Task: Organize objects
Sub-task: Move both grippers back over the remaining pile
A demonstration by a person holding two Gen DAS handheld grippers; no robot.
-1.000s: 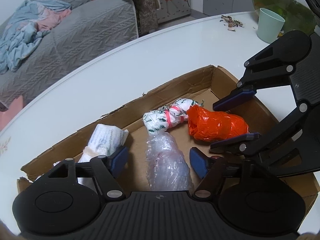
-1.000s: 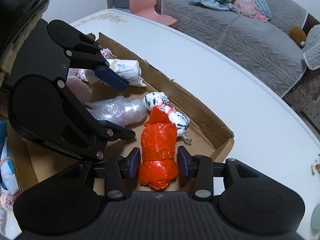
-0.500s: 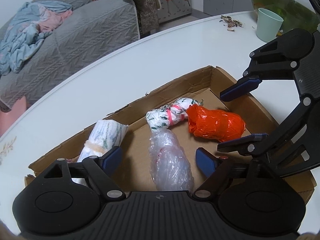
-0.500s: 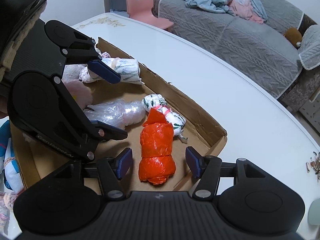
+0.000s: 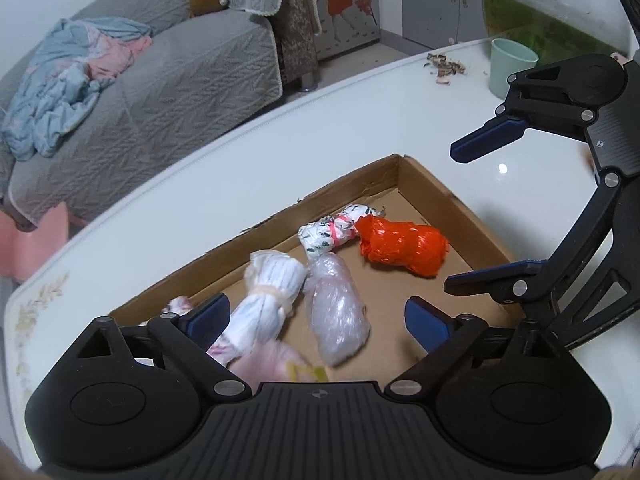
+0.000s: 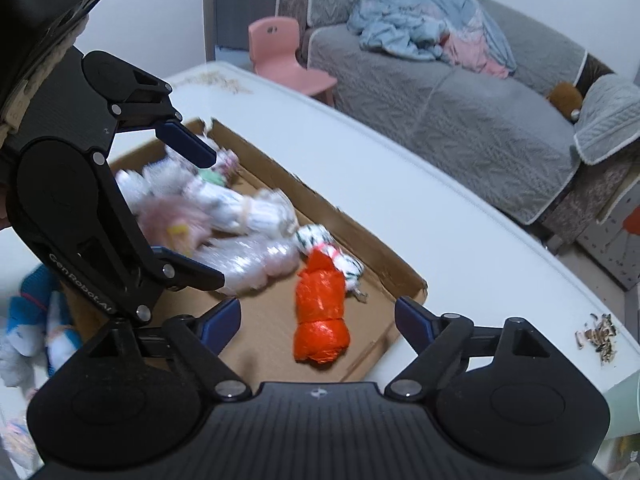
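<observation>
A shallow cardboard tray (image 5: 452, 200) (image 6: 404, 276) lies on the white table. In it lie an orange plastic bundle (image 5: 404, 246) (image 6: 320, 312), a clear plastic bundle (image 5: 338, 312) (image 6: 248, 260), a white floral bundle tied with pink band (image 5: 332, 232) (image 6: 332, 248), and a white striped bundle (image 5: 268, 304) (image 6: 244, 212). My left gripper (image 5: 316, 320) is open above the clear and striped bundles. My right gripper (image 6: 318, 320) is open above the orange bundle, holding nothing. Each gripper shows in the other's view, the right (image 5: 484, 208) and the left (image 6: 200, 216).
A mint green cup (image 5: 512, 66) and a glass fishbowl (image 5: 552, 8) stand at the table's far right beside scattered seed husks (image 5: 444, 68). Soft toys (image 6: 36, 328) lie left of the tray. A grey sofa (image 6: 460, 92) and a pink chair (image 6: 280, 56) stand beyond the table.
My right gripper has opened, let go of the orange bundle and lifted back. My left gripper has also pulled back and up. The orange bundle stays in the tray.
</observation>
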